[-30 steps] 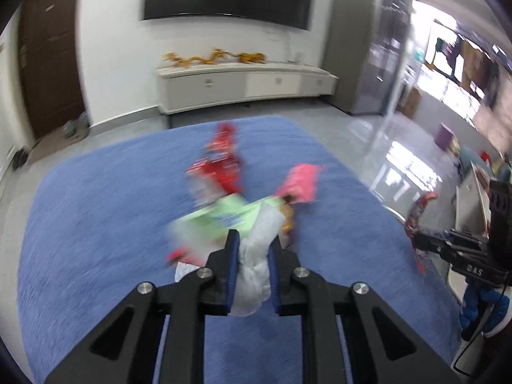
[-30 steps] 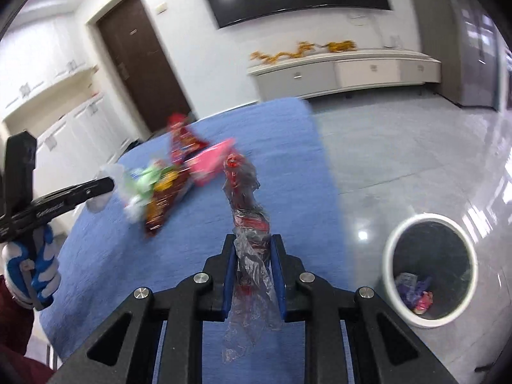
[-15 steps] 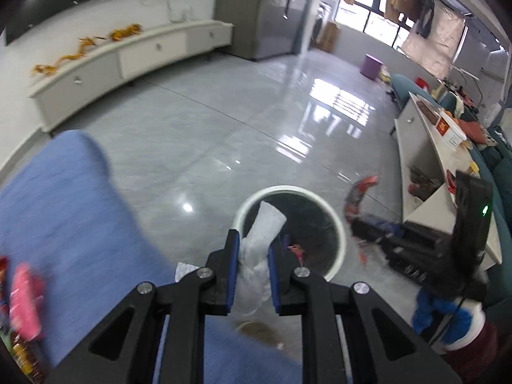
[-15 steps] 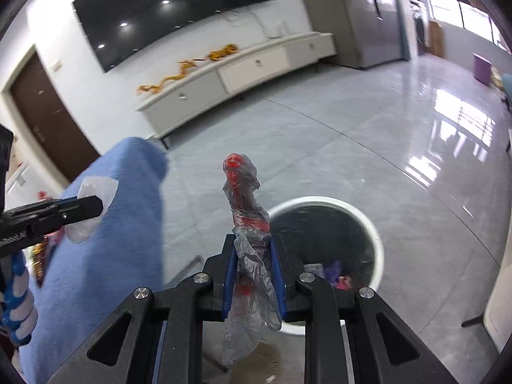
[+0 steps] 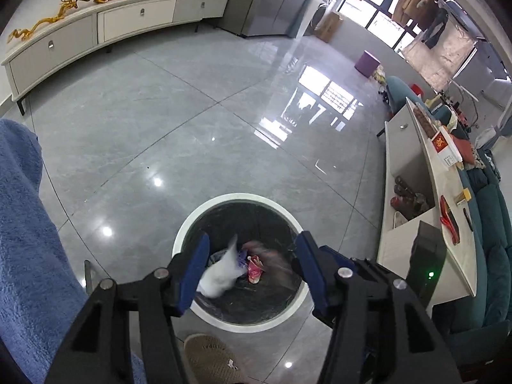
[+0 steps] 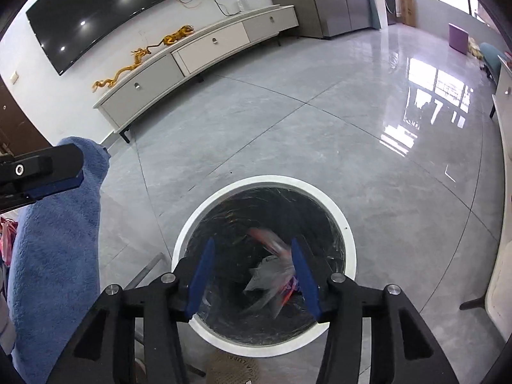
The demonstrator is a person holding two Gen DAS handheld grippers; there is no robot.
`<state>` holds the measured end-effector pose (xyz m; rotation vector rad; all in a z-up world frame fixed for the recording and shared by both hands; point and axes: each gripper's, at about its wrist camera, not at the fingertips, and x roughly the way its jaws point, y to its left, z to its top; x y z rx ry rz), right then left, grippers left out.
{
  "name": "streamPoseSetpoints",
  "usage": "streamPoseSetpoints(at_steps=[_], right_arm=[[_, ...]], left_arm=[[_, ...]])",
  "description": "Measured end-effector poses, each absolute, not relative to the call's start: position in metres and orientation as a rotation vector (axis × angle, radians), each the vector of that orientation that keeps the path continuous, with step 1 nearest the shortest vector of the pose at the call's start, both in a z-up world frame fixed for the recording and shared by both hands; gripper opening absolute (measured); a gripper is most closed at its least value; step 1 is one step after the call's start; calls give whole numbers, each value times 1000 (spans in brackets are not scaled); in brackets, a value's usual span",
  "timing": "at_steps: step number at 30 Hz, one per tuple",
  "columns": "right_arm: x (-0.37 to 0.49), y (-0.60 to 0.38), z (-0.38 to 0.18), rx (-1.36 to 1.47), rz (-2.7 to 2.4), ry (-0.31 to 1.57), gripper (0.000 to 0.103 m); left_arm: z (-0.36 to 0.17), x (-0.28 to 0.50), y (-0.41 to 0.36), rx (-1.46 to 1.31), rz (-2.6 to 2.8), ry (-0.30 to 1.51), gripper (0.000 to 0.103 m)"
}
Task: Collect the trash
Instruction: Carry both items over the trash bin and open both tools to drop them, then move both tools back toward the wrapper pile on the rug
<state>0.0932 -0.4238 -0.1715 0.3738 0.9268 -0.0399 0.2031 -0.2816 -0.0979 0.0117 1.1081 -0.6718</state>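
Trash is dropping into the white-rimmed bin [image 5: 289, 312] below me: a blurred white tissue [image 5: 220, 273] falls between my left tongs [image 5: 252, 270], whose jaws stand wide apart, and a blurred clear-and-red wrapper [image 6: 272, 268] falls between my right tongs [image 6: 254, 273], also spread wide and gripping nothing. The bin stands on the grey tiled floor [image 5: 198, 134], just beside the blue-covered tabletop [image 6: 54, 249], with pink scraps [image 5: 254, 265] lying inside.
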Motion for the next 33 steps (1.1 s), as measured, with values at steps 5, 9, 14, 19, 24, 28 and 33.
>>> streamPoseSetpoints(at_steps=[5,9,14,19,24,28,33], right_arm=[[87,-422,-170,378,-45,927,50],[78,-418,-160,356,-39,923,50],[57,-407,-133,338,-31,893,51],[39,-392,-100,315,-12,845,52],[26,-360,-69,286,37,796,56],[20,-327,-52,264,88,772,58],[16,-283,-36,211,155,762,63]], left_arm=[[-93,197,-281,50,-632,1076,55],[-82,182,-270,108,-551,1006,55],[-69,161,-238,168,-434,924,55],[-57,137,-195,177,-329,868,55],[-42,115,-143,155,-242,814,55],[-31,97,-103,125,-180,775,56],[-12,73,-51,81,-102,706,57]])
